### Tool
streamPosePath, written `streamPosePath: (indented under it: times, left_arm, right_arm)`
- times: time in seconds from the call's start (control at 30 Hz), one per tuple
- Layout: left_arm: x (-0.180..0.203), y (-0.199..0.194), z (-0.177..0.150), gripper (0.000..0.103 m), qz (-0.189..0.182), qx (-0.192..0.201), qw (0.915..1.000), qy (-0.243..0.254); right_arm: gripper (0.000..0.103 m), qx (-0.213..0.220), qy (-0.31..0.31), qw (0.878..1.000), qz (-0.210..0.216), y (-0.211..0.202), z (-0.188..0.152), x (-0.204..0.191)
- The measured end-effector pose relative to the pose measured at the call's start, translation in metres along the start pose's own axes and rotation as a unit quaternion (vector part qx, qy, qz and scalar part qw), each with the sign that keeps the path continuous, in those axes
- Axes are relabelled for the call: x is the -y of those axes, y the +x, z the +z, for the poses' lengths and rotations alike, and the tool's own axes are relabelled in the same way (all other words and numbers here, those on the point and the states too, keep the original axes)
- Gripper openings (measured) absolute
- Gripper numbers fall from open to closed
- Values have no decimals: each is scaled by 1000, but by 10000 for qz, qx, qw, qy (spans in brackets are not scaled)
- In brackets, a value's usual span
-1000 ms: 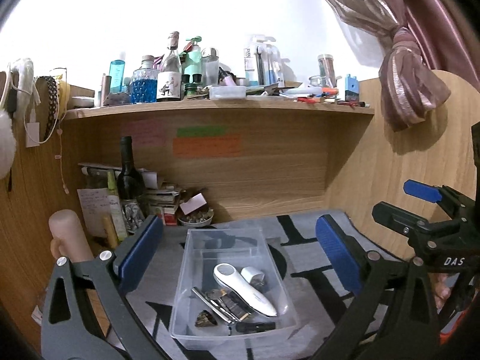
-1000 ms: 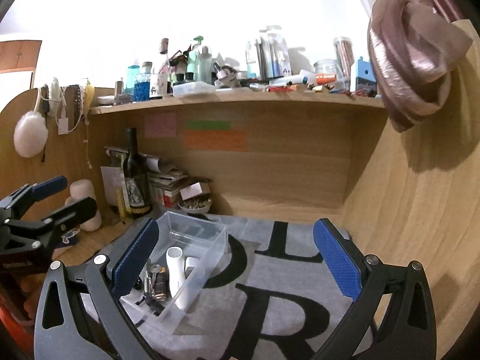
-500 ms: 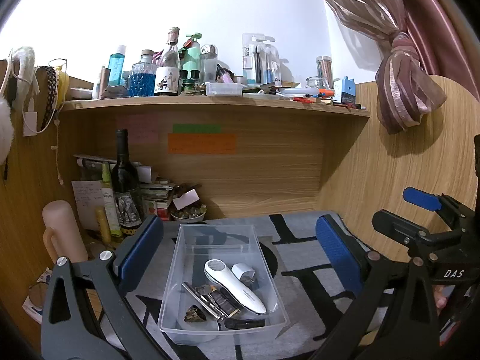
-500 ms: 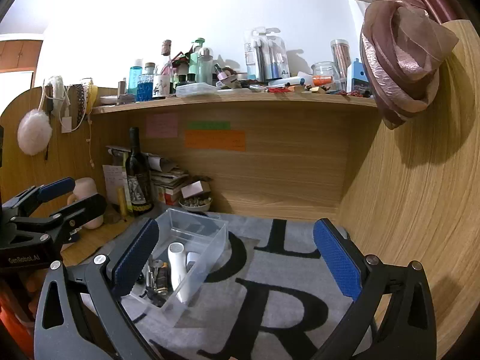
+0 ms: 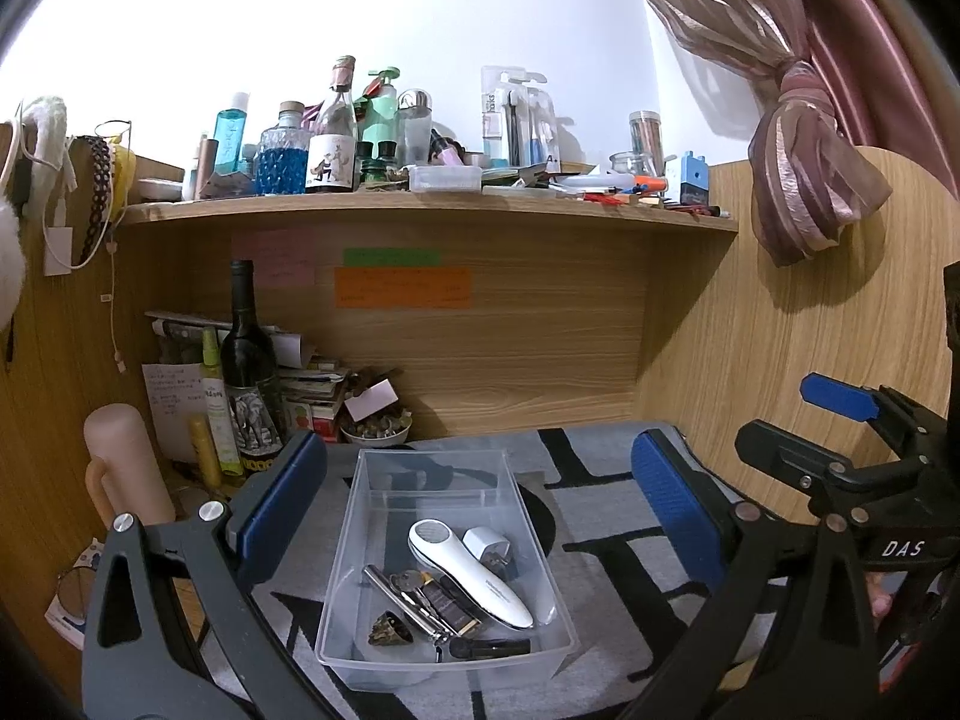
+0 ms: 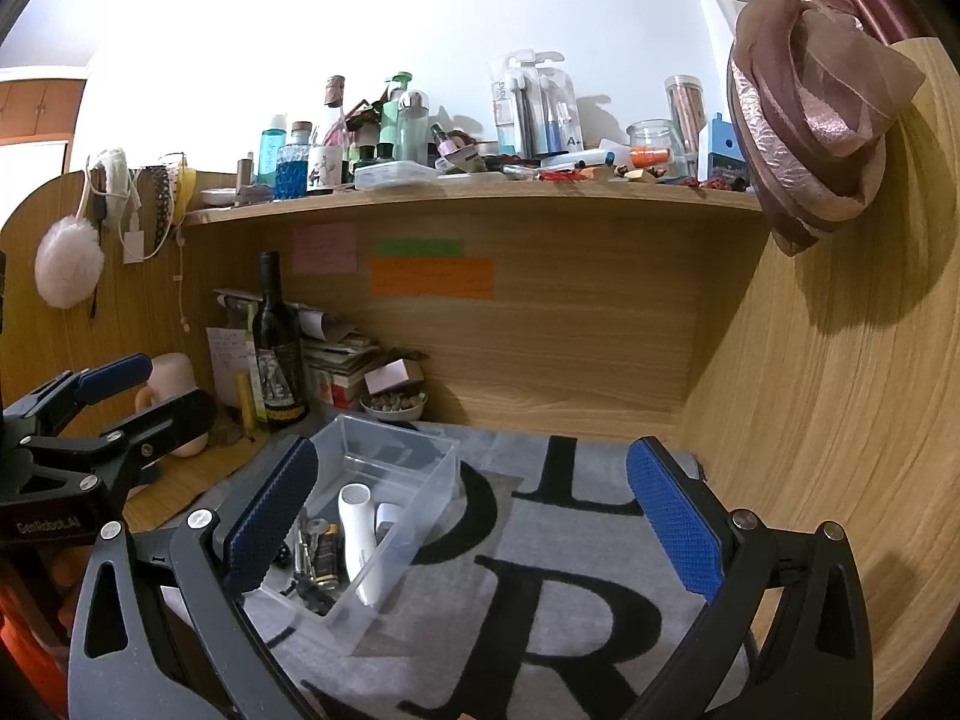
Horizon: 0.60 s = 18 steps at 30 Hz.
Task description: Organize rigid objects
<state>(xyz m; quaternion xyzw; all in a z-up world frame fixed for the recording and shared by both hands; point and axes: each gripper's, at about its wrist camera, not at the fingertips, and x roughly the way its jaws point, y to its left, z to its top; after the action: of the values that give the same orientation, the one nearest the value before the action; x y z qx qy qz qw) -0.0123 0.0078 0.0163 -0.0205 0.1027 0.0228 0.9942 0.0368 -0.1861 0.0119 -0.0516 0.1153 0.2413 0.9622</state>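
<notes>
Step in hand, by judgement: final check of the clear bin [image 5: 444, 558] on the grey mat [image 6: 564, 612], near centre, everything apparently gathered inside. Best done by holding left gripper [image 5: 480, 516] and right gripper [image 6: 468, 516] high, both spread wide and empty, clear of the thin walls.

Counted in the bin: one white handheld device [image 5: 468, 570], one white plug [image 5: 487, 543], one dark shell-like piece [image 5: 390, 630], some keys and metal bits, number unclear.
</notes>
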Motion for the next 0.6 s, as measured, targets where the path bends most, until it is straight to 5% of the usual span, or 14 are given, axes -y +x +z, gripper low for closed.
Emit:
streamPosePath:
  times: [0.6]
  left_arm:
    - [-1,4,-1,103,-9,-53,10000,-34]
  right_arm:
    - [103,-5,3,10000,20,1,0,2]
